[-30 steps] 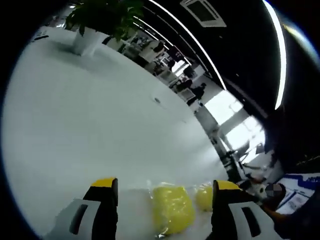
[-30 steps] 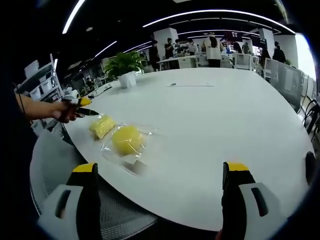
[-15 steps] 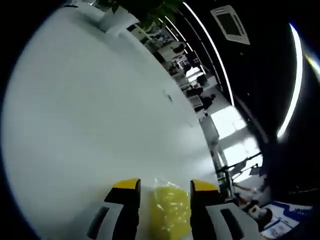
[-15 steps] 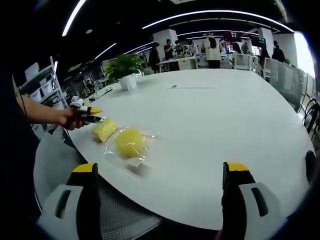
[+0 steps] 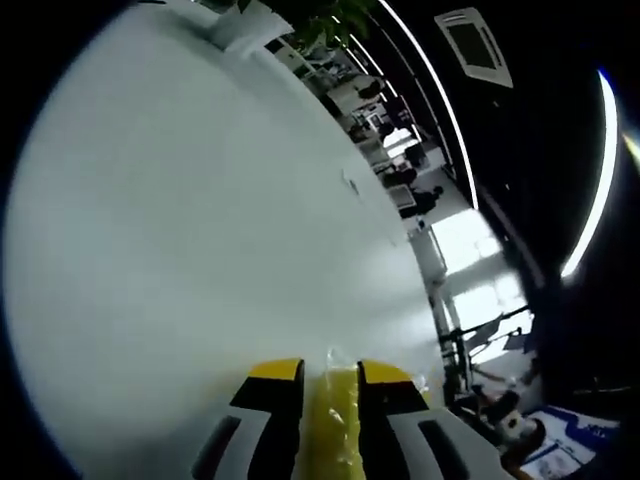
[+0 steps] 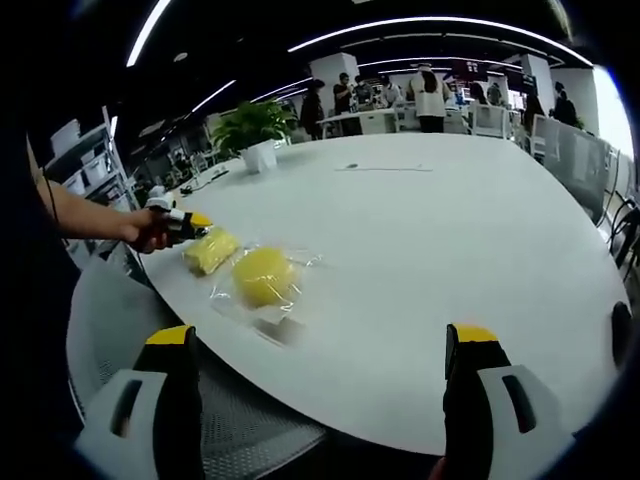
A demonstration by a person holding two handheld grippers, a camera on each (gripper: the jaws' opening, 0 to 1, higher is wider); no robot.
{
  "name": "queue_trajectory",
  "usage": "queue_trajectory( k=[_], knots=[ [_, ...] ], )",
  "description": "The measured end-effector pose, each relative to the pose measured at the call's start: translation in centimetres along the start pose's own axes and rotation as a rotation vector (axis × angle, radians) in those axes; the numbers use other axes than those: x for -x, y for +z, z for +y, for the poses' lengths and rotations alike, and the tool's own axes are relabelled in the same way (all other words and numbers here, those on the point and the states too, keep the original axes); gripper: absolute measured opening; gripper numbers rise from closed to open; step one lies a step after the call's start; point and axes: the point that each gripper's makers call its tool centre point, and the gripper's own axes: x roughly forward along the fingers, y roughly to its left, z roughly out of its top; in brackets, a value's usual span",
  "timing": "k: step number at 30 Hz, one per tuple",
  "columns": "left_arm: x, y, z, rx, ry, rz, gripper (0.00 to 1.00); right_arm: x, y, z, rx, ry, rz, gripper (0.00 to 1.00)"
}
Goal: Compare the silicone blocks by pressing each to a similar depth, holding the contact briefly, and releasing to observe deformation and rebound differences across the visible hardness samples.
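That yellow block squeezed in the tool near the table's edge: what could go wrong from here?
1. The left tool pinches the bagged yellow silicone block right by the white table's edge; on release it might slide off.
2. The wrap looks slippery, so the block could squirt out sideways.
3. The round yellow block lies close beside it and could get nudged, while the right tool hangs open, away from both.

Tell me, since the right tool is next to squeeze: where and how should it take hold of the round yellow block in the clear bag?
Grip the round yellow block across its widest middle, jaws on its two flanks. Come from the table edge nearest the right hand-held gripper: that side is free, while the left hand-held gripper squeezes the rectangular yellow block on its far side. Expect loose bag film to slip.
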Motion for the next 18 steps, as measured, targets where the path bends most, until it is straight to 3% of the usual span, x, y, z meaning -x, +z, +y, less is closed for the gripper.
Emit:
queue_trajectory(
  k=[4, 9, 15, 16, 18],
  knots=[
    [-0.2, -0.8, 0.4, 0.009, 0.003, 0.018, 0.19, 0.0, 0.2, -0.2, 0.01, 0.003, 0.008, 0.96],
    [-0.4, -0.6, 0.5, 0.052, -0.019, -0.008, 0.13, -0.1, 0.1, -0.2, 0.007, 0.006, 0.017, 0.96],
    [-0.6, -0.8, -0.3, 0.066, -0.047, 0.0, 0.02, -0.3, -0.2, 0.3, -0.009, 0.018, 0.019, 0.96],
    [-0.6, -1.2, -0.7, 0.098, -0.064, 0.025, 0.0, -0.4, -0.2, 0.4, -0.011, 0.022, 0.021, 0.96],
    [-0.6, -1.6, -0.7, 0.043, -0.06, 0.044, 0.0, -0.4, -0.2, 0.5, -0.008, 0.024, 0.022, 0.96]
  ],
)
